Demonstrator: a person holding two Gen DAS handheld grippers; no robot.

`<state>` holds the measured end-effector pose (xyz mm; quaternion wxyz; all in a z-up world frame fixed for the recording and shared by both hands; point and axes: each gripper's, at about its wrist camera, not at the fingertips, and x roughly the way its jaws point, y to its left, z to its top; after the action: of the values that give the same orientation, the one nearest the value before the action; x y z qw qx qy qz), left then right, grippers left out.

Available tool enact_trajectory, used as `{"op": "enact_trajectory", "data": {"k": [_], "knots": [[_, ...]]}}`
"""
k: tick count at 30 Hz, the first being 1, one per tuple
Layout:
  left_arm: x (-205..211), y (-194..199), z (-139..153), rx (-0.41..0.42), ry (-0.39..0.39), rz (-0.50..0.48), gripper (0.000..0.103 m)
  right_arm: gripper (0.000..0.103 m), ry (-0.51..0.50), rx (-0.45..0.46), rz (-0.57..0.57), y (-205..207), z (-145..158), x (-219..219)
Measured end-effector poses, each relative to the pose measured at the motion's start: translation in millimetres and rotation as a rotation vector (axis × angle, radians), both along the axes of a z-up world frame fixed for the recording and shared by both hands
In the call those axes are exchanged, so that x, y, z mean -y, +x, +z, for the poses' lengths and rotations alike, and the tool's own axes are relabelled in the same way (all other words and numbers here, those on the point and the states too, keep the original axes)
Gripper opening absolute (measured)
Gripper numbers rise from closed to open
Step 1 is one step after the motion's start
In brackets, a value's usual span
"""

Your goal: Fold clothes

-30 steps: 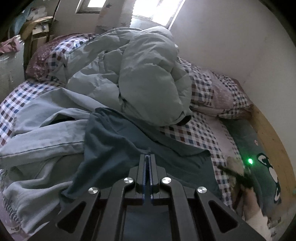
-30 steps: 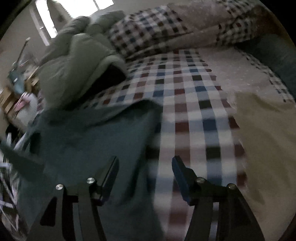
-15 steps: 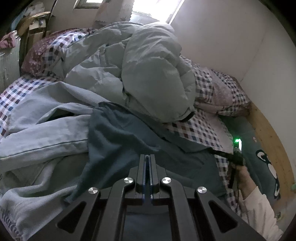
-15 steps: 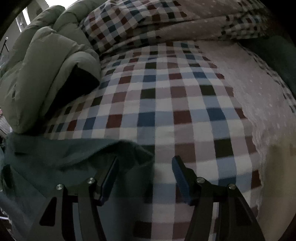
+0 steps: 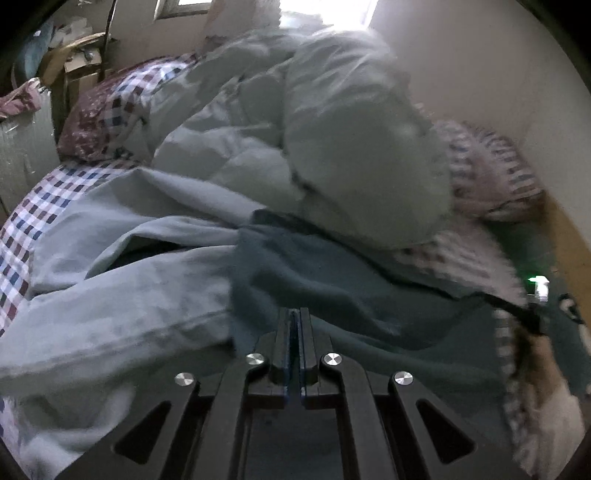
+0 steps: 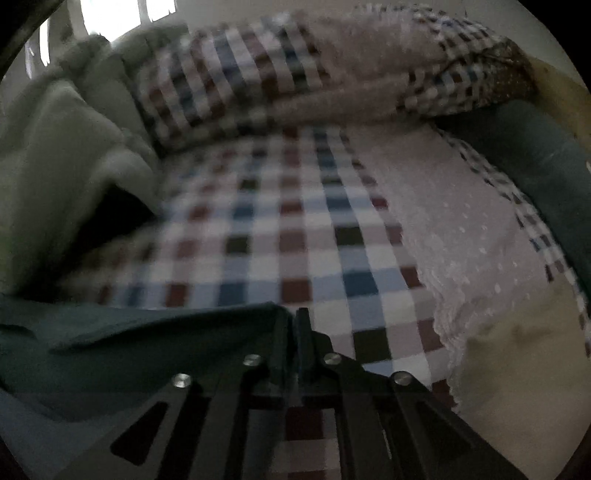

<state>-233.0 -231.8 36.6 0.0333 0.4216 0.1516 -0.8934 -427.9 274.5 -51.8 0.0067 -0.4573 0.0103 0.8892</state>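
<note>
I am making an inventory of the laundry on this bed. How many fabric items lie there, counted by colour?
Dark teal garment, held by both tongs: 1
Light blue-grey garment: 1
Pale green puffy jacket or quilt: 1
Checked pillow: 1
Total: 4 on the checked sheet. Blur may hide more.

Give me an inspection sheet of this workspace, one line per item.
Surface: checked bedspread, rumpled.
Job's things: dark teal garment spread on the bed, pale blue garment beside it.
Clutter: pale green puffer coat heaped behind; checked pillow.
Grippers: left gripper shut on the teal garment; right gripper shut on its corner.
Cables: nothing seen.
Surroundings: white wall, bright window, cluttered shelf.
</note>
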Motion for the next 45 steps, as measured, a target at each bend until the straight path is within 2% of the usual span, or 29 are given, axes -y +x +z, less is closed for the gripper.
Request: {"op": "enact_trajectory", "data": {"k": [1, 2, 4, 5, 6, 9, 14, 18, 22, 23, 24, 25, 27, 28, 33, 36, 39, 45], "knots": [[6.5, -4.8, -7.2, 0.020, 0.030, 0.022, 0.006, 0.028, 0.017, 0.009, -0.009, -0.2, -2.7, 0.5], [12.9, -7.0, -12.1, 0.029, 0.064, 0.041, 0.010, 0.032, 0.025, -0.003, -0.016, 3.6, -1.1, -0.6], [24.0, -0.6, -13.2, -0.002, 0.142, 0.066, 0.032, 0.046, 0.045, -0.039, -0.025, 13.3, 6.1, -3.2], [27.8, 7.7, -11.2, -0.034, 0.179, 0.069, 0.051, 0.051, 0.065, -0.055, -0.025, 18.8, 11.2, -5.3], [30.8, 18.5, -7.8, -0.076, 0.210, 0.067, 0.062, 0.054, 0.087, -0.071, -0.025, 24.8, 16.6, -7.7], [30.7, 55.2, -1.0, -0.156, 0.257, 0.060, 0.074, 0.054, 0.133, -0.125, -0.014, 44.8, 33.5, -14.7], [6.3, 99.0, -15.9, -0.186, 0.307, 0.026, 0.075, 0.054, 0.067, -0.213, 0.082, 90.7, 56.4, -0.5], [-13.5, 91.8, -36.6, -0.120, 0.274, 0.033, 0.075, 0.058, -0.017, -0.241, 0.187, 127.8, 63.9, 28.2], [-12.6, 76.8, -50.9, -0.071, 0.198, 0.112, 0.071, 0.058, -0.083, -0.220, 0.304, 155.5, 62.9, 62.8], [-12.3, 74.3, -53.1, -0.056, 0.195, 0.124, 0.061, 0.058, -0.090, -0.218, 0.332, 162.5, 61.9, 71.5], [-12.6, 72.1, -54.7, -0.041, 0.193, 0.131, 0.046, 0.059, -0.096, -0.215, 0.361, 169.0, 60.4, 79.6], [-14.1, 70.1, -55.3, -0.026, 0.191, 0.131, 0.039, 0.060, -0.095, -0.214, 0.387, 176.2, 58.2, 87.6], [-17.0, 69.2, -53.9, -0.004, 0.181, 0.132, 0.008, 0.061, -0.057, -0.222, 0.432, 189.1, 52.5, 103.4], [-17.3, 71.5, -52.0, -0.005, 0.187, 0.127, 0.005, 0.062, -0.029, -0.229, 0.454, 193.5, 49.8, 109.6], [-5.1, 80.5, -23.7, -0.066, 0.265, 0.133, 0.004, 0.062, 0.050, -0.233, 0.589, 211.5, 34.7, 129.1], [1.5, 82.7, -9.9, -0.086, 0.269, 0.131, 0.003, 0.062, 0.093, -0.219, 0.655, 220.6, 23.9, 130.7], [3.2, 79.6, -11.8, -0.064, 0.229, 0.126, 0.003, 0.062, 0.133, -0.186, 0.675, 225.1, 13.4, 122.1], [9.3, 83.4, -47.3, 0.033, 0.164, 0.165, 0.004, 0.062, 0.134, -0.101, 0.604, 227.3, 5.3, 82.4]]}}
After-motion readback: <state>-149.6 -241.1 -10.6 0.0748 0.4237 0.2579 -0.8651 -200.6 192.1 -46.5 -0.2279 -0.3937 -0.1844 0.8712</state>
